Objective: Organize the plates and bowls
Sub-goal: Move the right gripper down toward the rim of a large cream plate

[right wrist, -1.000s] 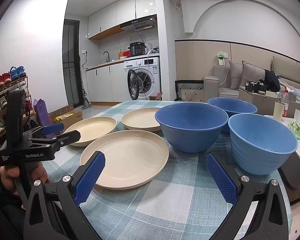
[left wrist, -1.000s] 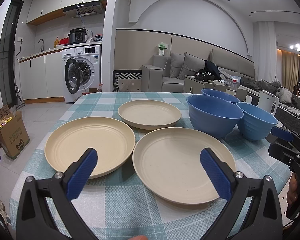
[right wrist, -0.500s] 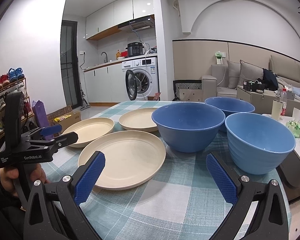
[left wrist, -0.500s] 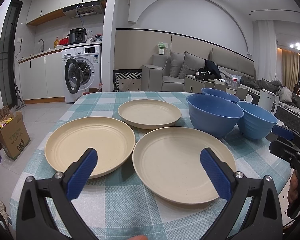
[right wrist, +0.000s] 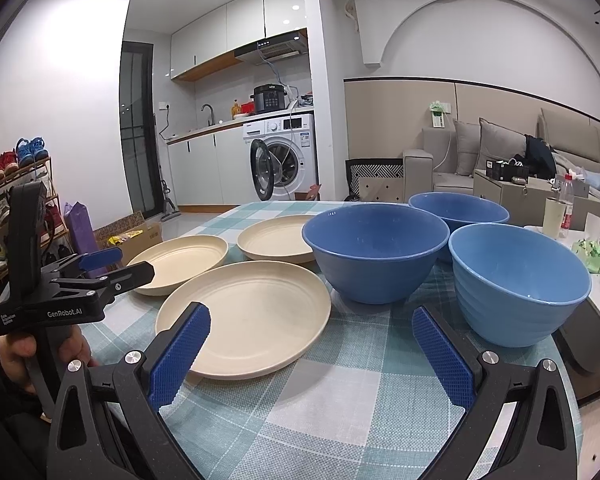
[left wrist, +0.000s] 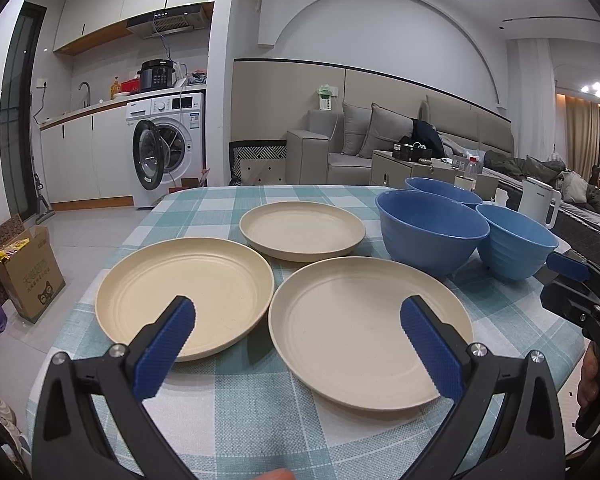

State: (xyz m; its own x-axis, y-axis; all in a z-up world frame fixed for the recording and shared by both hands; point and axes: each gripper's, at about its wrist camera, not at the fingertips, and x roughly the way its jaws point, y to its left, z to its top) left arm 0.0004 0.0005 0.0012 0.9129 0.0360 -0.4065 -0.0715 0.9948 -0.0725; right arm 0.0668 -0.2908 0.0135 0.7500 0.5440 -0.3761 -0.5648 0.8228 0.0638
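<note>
Both claws spread wide and empty, left gripper (left wrist: 298, 334) over the near plate (left wrist: 370, 334), right gripper (right wrist: 312, 344) facing the bowls (right wrist: 374, 250), three plates and three bowls lying separate on the checked table (right wrist: 332, 412), likely poised to start stacking.

Both wrist cams low at near table (left wrist: 236, 408) edge, facing kitchen. Left view close over cream plates (left wrist: 370, 332); right view nearer blue bowls (right wrist: 374, 252). Both share all dishes.
</note>
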